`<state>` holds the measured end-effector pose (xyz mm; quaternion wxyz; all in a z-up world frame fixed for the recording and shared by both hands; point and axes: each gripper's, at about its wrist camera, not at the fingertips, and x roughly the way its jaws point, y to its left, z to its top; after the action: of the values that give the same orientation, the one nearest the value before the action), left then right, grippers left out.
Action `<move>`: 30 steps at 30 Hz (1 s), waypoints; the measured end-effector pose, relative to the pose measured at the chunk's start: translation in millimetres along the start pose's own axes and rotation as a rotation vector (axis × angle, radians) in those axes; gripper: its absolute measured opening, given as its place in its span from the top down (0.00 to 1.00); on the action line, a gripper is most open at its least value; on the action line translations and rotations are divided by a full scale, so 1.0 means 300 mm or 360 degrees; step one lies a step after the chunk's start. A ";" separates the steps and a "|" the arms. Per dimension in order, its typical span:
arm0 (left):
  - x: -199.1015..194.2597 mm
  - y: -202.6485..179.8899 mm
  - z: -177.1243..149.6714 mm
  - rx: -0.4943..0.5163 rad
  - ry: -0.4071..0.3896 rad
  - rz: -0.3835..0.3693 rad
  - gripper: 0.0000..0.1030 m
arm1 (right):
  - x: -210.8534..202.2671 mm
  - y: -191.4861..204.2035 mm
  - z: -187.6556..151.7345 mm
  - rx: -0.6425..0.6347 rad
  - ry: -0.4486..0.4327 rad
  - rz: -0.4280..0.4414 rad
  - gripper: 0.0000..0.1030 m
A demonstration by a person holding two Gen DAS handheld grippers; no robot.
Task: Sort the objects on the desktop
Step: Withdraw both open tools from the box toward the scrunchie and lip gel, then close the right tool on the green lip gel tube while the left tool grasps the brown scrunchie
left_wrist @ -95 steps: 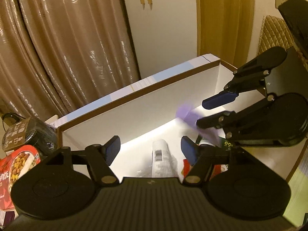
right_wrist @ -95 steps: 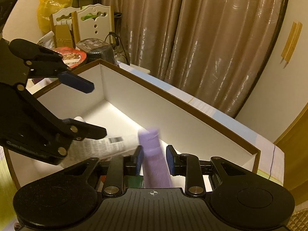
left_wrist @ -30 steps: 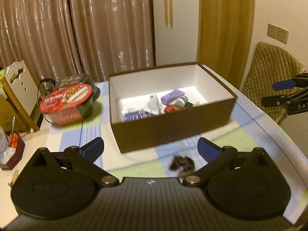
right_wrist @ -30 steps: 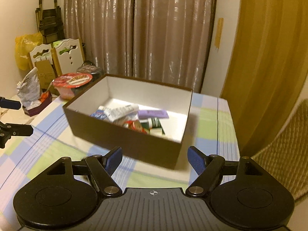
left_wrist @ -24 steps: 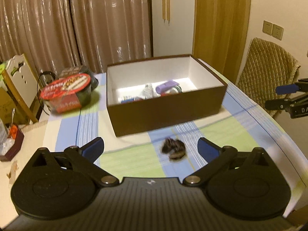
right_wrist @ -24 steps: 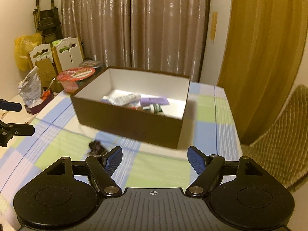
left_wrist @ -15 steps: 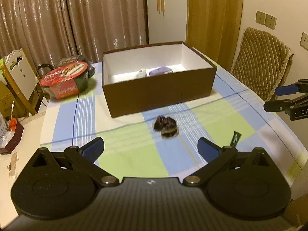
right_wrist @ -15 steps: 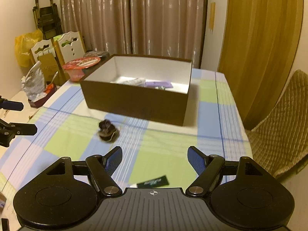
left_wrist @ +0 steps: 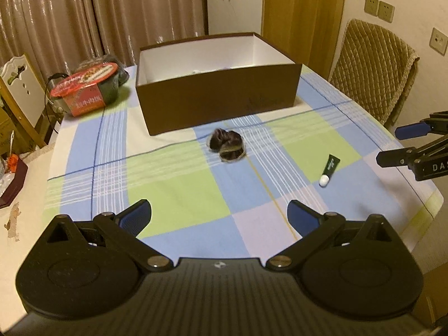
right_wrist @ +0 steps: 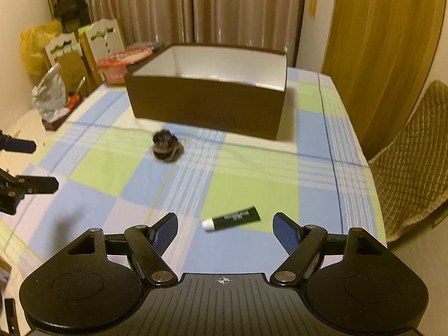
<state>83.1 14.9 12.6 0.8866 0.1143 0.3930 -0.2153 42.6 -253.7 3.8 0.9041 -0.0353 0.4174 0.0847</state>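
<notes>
A brown cardboard box (left_wrist: 218,98) (right_wrist: 207,106) with a white inside stands at the far side of the checked tablecloth; its contents are mostly hidden behind the front wall. In front of it lies a dark brown scrunchie (left_wrist: 227,145) (right_wrist: 165,145). A small dark green tube with a white cap (left_wrist: 329,168) (right_wrist: 232,218) lies nearer the table's front right. My left gripper (left_wrist: 218,215) (right_wrist: 28,165) is open and empty above the near table edge. My right gripper (right_wrist: 225,228) (left_wrist: 397,145) is open and empty, with the tube just beyond its fingertips.
A red-lidded instant noodle bowl (left_wrist: 84,89) (right_wrist: 123,61) sits left of the box. A padded chair (left_wrist: 369,67) (right_wrist: 408,162) stands by the right table edge. A foil bag (right_wrist: 51,95) and a small dark red tray (left_wrist: 11,179) rest at the left.
Both grippers have pulled back from inside the box to the near table edge. The right gripper let go of the purple tube in the box. The scrunchie and green tube have come into view.
</notes>
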 end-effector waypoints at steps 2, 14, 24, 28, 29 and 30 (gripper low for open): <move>0.009 -0.005 -0.001 0.0002 0.0011 -0.0005 0.01 | 0.014 0.000 -0.011 0.0004 0.0031 -0.0007 0.25; 0.058 -0.018 -0.009 -0.0006 0.0058 -0.0010 0.01 | 0.095 -0.002 -0.047 0.0085 0.0182 0.0038 0.25; 0.091 -0.006 -0.005 -0.0013 0.0079 -0.0025 0.01 | 0.180 -0.003 -0.043 0.0310 0.0167 0.0013 0.25; 0.098 0.003 0.004 -0.0021 0.0078 -0.0029 0.01 | 0.216 -0.009 -0.040 0.0414 0.0137 -0.0009 0.25; 0.100 0.004 0.006 -0.0021 0.0080 -0.0028 0.01 | 0.225 -0.010 -0.039 0.0440 0.0129 -0.0015 0.25; 0.103 0.006 0.008 -0.0019 0.0084 -0.0026 0.01 | 0.237 -0.012 -0.041 0.0466 0.0126 -0.0015 0.29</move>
<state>103.9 6.5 -8.8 0.8748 0.1115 0.4185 -0.2169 79.5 -250.1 -58.3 0.8828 0.0917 0.4603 0.0173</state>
